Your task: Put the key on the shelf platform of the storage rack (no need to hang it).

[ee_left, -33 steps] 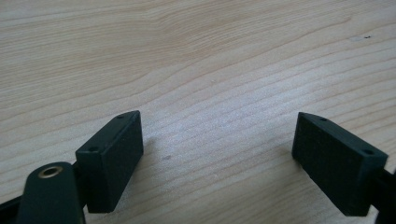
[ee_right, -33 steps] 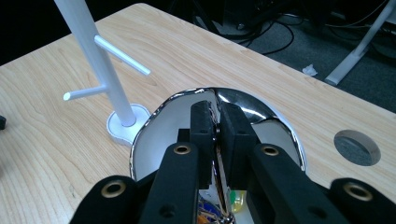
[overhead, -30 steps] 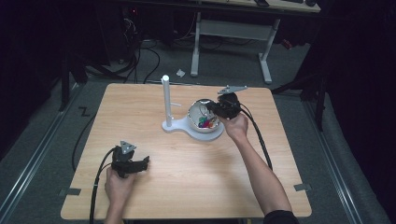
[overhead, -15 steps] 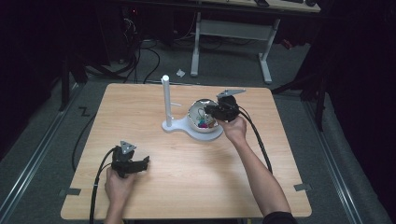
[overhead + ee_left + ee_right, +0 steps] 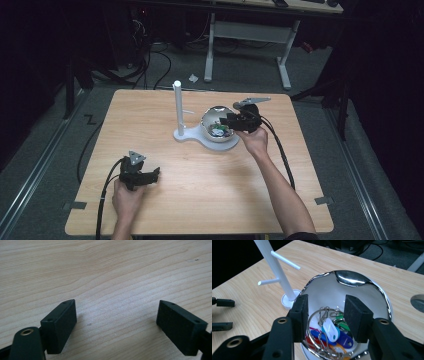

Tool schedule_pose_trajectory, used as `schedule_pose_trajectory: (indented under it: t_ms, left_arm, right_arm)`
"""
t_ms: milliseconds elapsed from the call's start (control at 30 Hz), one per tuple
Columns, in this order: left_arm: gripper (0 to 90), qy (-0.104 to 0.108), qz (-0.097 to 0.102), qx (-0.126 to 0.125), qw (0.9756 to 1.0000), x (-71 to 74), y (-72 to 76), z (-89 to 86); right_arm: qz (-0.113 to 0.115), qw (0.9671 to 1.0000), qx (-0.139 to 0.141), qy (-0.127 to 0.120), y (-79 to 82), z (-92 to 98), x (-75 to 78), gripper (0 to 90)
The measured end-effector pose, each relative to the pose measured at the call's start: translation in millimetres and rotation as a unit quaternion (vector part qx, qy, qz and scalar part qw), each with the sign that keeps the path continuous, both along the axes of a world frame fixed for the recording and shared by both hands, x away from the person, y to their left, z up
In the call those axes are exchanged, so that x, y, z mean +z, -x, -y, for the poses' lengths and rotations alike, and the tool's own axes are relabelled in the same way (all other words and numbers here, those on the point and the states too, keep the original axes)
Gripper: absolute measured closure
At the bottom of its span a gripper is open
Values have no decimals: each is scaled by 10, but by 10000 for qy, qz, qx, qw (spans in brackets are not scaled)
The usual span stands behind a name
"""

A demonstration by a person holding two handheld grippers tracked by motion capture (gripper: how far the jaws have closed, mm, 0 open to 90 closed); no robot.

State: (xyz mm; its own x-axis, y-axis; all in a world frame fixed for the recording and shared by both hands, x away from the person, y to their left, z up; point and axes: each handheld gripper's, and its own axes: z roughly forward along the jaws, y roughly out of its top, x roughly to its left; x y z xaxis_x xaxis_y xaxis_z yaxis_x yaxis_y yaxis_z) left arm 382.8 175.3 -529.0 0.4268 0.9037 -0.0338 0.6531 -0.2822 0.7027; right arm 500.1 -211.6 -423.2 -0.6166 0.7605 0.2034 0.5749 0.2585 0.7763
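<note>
One shiny bowl [image 5: 362, 287] holds several key tags [image 5: 331, 330]; right gripper [image 5: 325, 315] fingers just opening above them, gripping nothing; left gripper [image 5: 116, 322] fingers spread wide, well away.

The white peg stand [image 5: 178, 107] rises just beside the steel bowl [image 5: 212, 116], its side pegs [image 5: 284, 260] blocking an approach from that side. The bowl's mouth is crowded with key tags [image 5: 331, 332] and wire rings. Around the left gripper [image 5: 148, 176] the tabletop [image 5: 215, 185] lies bare and wide.
</note>
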Motion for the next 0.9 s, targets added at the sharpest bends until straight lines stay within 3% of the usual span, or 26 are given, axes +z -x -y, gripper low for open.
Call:
schedule_pose_trajectory:
  t_ms: [367, 900]
  left_arm:
    - [169, 2, -2, -4, 10000, 0, 0, 0]
    - [169, -3, -5, -9, 10000, 1, 0, -1]
  right_arm:
    - [50, 9999, -135, -76, 136, 176, 90, 508]
    - [409, 9987, -308, -62, 359, 346, 302, 486]
